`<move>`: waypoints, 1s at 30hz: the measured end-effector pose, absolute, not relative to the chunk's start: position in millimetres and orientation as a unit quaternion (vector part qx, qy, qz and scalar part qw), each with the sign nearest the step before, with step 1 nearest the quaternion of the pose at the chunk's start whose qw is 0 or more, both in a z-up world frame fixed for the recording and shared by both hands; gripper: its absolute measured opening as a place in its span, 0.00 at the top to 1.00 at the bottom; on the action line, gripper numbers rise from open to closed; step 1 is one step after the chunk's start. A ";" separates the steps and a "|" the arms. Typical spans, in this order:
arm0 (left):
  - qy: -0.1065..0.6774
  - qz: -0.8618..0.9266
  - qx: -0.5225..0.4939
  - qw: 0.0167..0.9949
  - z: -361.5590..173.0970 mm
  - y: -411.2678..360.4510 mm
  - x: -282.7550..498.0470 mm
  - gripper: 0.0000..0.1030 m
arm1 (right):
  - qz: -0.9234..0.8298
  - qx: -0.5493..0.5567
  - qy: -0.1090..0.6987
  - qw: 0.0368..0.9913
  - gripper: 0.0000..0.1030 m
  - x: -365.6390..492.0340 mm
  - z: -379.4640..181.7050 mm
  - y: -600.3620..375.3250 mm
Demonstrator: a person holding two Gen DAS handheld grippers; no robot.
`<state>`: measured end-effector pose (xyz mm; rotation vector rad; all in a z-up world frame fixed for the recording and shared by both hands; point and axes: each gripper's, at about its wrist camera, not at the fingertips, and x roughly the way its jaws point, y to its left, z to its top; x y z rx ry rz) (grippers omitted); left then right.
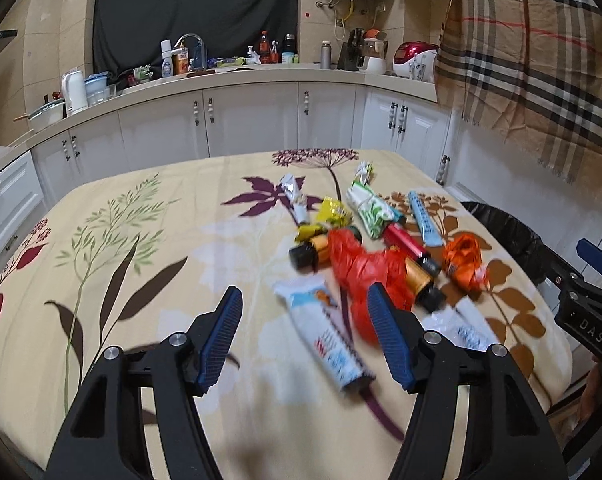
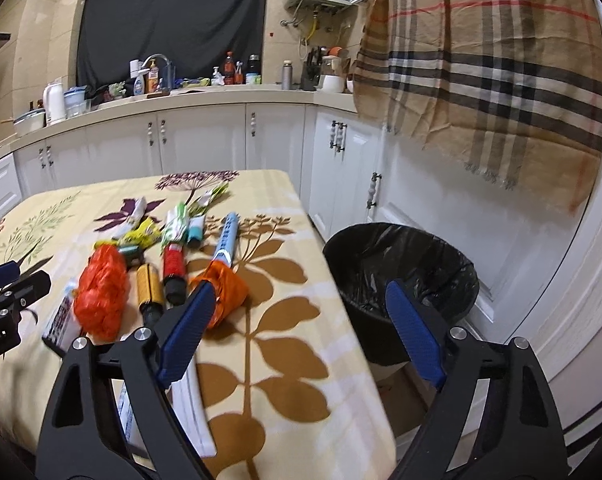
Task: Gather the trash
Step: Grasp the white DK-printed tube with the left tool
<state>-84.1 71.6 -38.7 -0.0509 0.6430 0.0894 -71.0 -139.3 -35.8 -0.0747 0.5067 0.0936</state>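
Trash lies heaped on the floral-cloth bench (image 1: 141,280); the black-lined round bin (image 2: 401,276) stands beside it. Both the left hand-held gripper (image 1: 305,336) and right hand-held gripper (image 2: 301,332) gape, empty. I'd worry the crumpled red plastic bag (image 1: 357,268) slips loose, dragging neighbours off the edge.

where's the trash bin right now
The black-lined trash bin stands on the floor off the table's right edge, by the white cabinets; the open right claw points toward it.
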 end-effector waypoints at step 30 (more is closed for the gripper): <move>0.368 0.017 -0.053 0.928 -76.4 65.6 -82.6 0.86 | 0.061 -0.028 0.265 0.962 0.25 -92.1 -54.7 -138.7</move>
